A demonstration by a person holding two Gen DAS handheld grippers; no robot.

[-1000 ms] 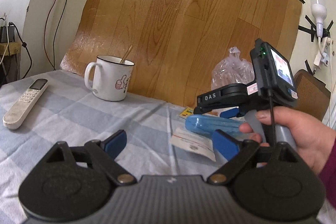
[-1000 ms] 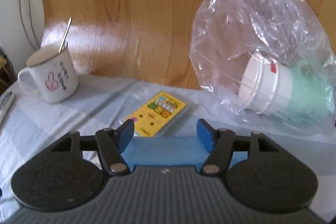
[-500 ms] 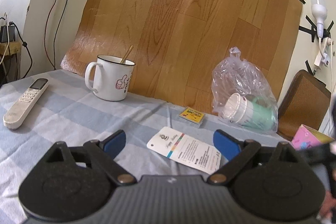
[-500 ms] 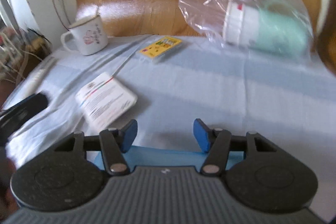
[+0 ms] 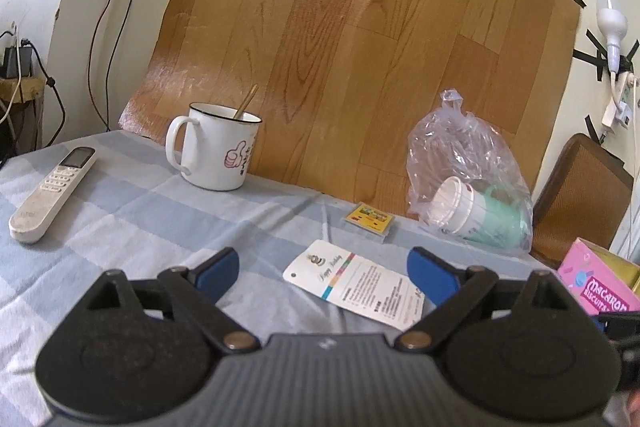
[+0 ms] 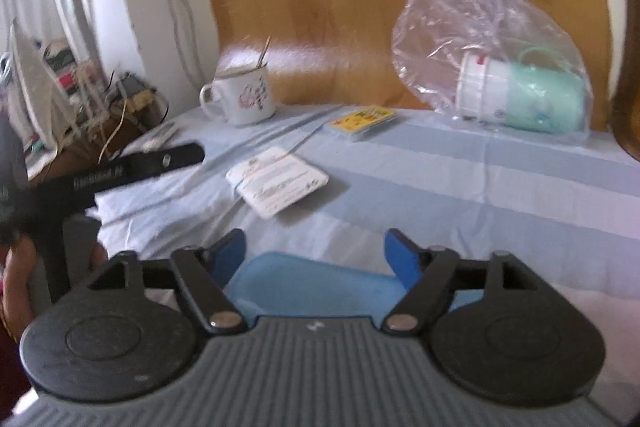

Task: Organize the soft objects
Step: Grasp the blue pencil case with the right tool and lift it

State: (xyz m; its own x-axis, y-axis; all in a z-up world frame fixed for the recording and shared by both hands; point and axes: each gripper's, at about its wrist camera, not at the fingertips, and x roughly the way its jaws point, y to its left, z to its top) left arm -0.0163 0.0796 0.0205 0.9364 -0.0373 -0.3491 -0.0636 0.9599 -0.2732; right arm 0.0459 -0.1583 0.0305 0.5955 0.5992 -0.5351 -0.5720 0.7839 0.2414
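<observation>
Right wrist view: the right hand-held gripper (image 6: 315,253) stands spread, its jaws having just been opening, and one light blue soft object (image 6: 316,287) lies between the blue pads without being pinched. Off to its left one hand (image 6: 16,279) holds the left hand-held gripper (image 5: 323,269), whose jaws also stand wide with nothing between them. Just ahead of both, on the blue-and-white checked table (image 6: 480,187), lies one white packet (image 6: 277,182) with printed text. Farther on sits one yellow card pack (image 6: 363,121). Beyond that, to the right, one clear plastic bag (image 6: 492,39) holds one white-and-mint cup (image 6: 520,99) on its side. Far left stands one white mug (image 6: 242,99) with one stick in it. Seen from the left wrist, one white remote (image 5: 54,193) lies far to the left, and one pink biscuit box (image 5: 600,279) shows at the right edge.
</observation>
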